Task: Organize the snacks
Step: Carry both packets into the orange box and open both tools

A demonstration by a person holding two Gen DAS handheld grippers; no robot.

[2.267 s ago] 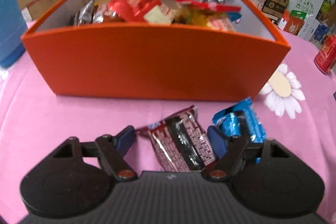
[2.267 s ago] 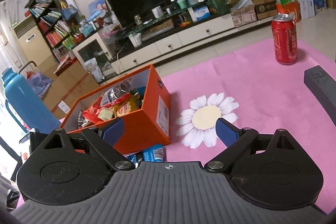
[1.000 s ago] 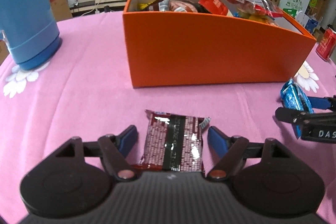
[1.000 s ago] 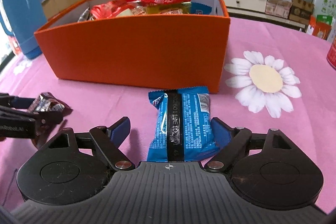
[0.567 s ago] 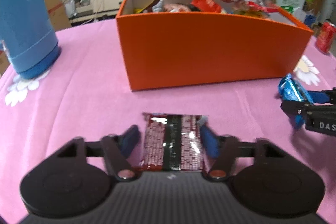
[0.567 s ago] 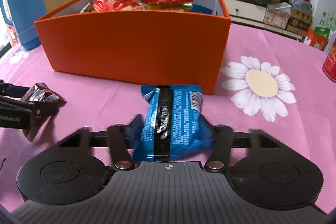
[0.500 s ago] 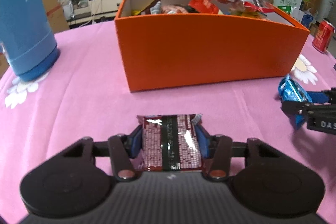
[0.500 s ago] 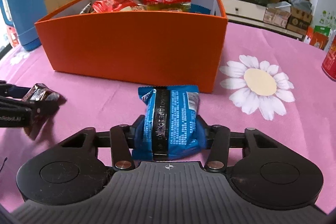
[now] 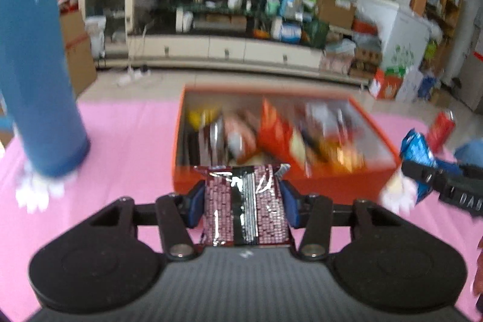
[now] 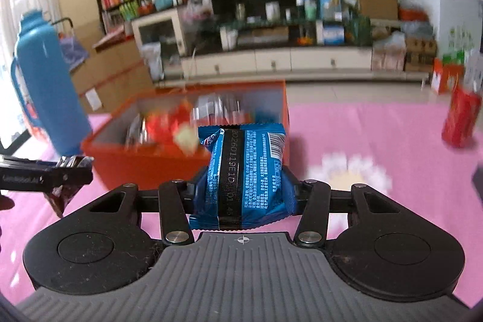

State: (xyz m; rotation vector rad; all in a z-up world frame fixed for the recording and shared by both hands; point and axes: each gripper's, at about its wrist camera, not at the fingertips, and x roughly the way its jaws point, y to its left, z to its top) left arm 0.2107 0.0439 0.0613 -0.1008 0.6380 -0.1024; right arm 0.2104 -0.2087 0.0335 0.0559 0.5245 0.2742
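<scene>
the left gripper [image 9: 243, 202] has its jaws clamped on a dark red snack packet [image 9: 244, 207], holding it flat and raised above the pink counter [image 9: 129, 147], in front of the near wall of the orange box [image 9: 332, 178]. the right gripper [image 10: 244, 192] has its jaws clamped on a blue snack packet [image 10: 246, 177], also lifted off the counter, in front of the box's right end. the box sits open on the counter and is crowded with mixed snack packets [image 9: 271, 138], blurred in both views. a tall blue thermos [image 9: 39, 68] stands to the left of the box, and a red can [image 10: 460, 119] stands well apart on the right. a white daisy print [image 10: 350, 171] shows on the cloth beside the box.
</scene>
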